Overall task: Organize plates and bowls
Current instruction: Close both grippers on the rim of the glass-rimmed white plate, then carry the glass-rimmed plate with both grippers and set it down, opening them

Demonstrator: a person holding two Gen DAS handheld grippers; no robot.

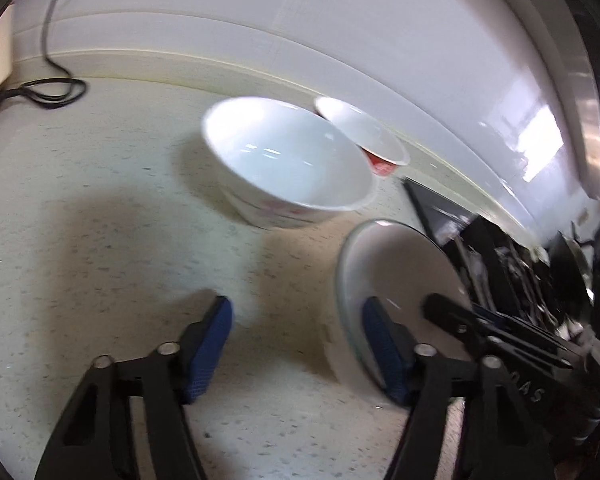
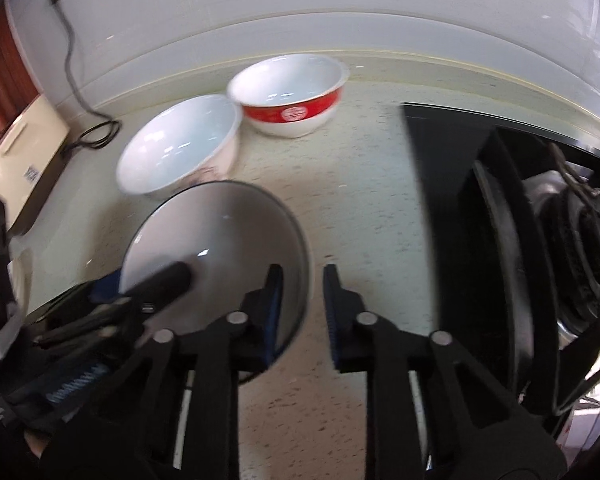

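**Two bowls and one plate on the speckled worktop**

Two bowls stand close together at the back of the worktop (image 2: 364, 184), near the white wall. The white bowl (image 2: 180, 148) is on the left, and the bowl with the red band (image 2: 290, 92) stands just beside it, a little nearer to the wall. In front of them is a grey plate (image 2: 220, 248) with a dark rim. It is tilted, with one side raised.

The left gripper (image 1: 296, 344) has its blue-padded fingers (image 1: 210, 348) wide apart. In the left wrist view its right finger is against the rim of the plate, but the picture is blurred and I cannot tell if it really touches.

The right gripper (image 2: 302, 312) has its fingers only a little apart. The rim of the plate lies at the gap between them, and the fingers do not press on it.

A black dish rack (image 2: 500, 240) stands at the right side. A black cable (image 2: 96, 132) lies at the back left, beside a cream box (image 2: 28, 160).
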